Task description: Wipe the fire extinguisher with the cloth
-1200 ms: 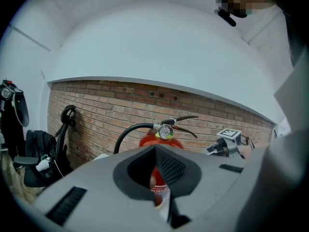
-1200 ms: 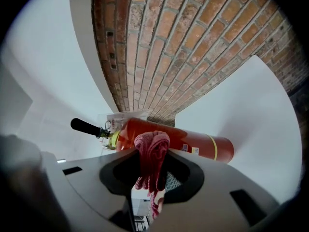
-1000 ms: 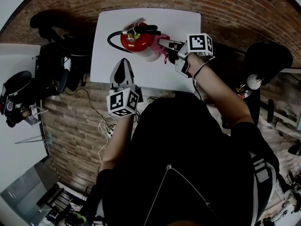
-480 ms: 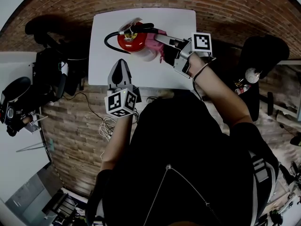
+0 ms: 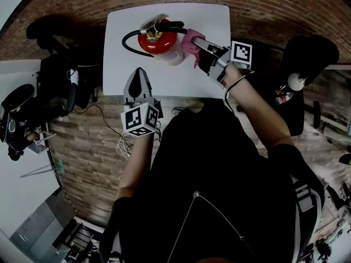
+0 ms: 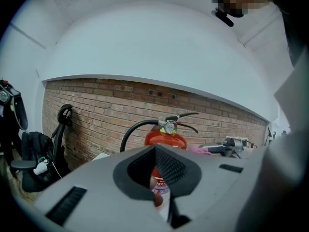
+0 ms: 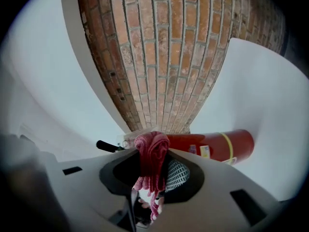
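A red fire extinguisher [image 5: 156,40] with a black hose stands upright on the white table [image 5: 175,78]; it also shows in the left gripper view [image 6: 165,137] and in the right gripper view [image 7: 212,146]. My right gripper [image 5: 198,43] is shut on a pink cloth [image 5: 191,41], held against the extinguisher's right side. In the right gripper view the cloth [image 7: 152,161] hangs bunched between the jaws of that gripper [image 7: 153,151]. My left gripper [image 5: 139,74] hovers over the table's near edge, shut and holding nothing, with its tips [image 6: 155,150] pointing at the extinguisher.
A brick floor surrounds the small table. A black chair with gear [image 5: 60,75] stands to the left, and dark equipment [image 5: 307,64] to the right. Cables [image 5: 123,144] lie on the floor near the table's front. A brick wall [image 6: 96,110] rises behind the extinguisher.
The right gripper with the pink cloth has slid a little rightwards off the extinguisher's side. The left gripper has stayed almost where it was.
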Available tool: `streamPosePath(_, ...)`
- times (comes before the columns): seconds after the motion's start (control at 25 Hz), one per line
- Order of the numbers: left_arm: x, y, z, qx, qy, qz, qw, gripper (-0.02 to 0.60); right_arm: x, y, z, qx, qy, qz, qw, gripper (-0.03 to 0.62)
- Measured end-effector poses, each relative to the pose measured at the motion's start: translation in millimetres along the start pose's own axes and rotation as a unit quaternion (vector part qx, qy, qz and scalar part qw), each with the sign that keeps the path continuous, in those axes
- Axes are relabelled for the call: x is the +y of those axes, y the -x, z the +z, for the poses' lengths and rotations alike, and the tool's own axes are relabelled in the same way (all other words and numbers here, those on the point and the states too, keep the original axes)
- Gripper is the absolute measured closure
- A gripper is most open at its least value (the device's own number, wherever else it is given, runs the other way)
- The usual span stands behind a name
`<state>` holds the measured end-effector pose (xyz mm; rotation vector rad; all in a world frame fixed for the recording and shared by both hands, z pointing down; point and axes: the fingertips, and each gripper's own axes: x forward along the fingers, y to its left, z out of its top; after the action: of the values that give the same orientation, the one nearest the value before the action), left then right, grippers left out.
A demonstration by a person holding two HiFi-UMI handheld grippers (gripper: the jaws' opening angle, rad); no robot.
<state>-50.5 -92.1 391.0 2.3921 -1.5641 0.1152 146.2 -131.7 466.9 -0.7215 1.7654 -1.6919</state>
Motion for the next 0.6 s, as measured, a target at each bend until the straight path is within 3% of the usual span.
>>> streamPosePath(0.16,0,3,-5,0.008,-0.012,-0.003,0.9999,0.574,-67,14,0,-0.004,0.028,-0.090,0.996,0.474)
streamPosePath(0.32,3,5,-9,0.015,-0.016,-0.002,0.9998,0.574,-145,22,-11,0.011,0.049,-0.174,0.983,0.474)
streamPosePath(0.6,10,10,-18,0.028,-0.023,0.000,0.9993,0.574,-247,20,-34,0.035,0.055,-0.268,0.961,0.474)
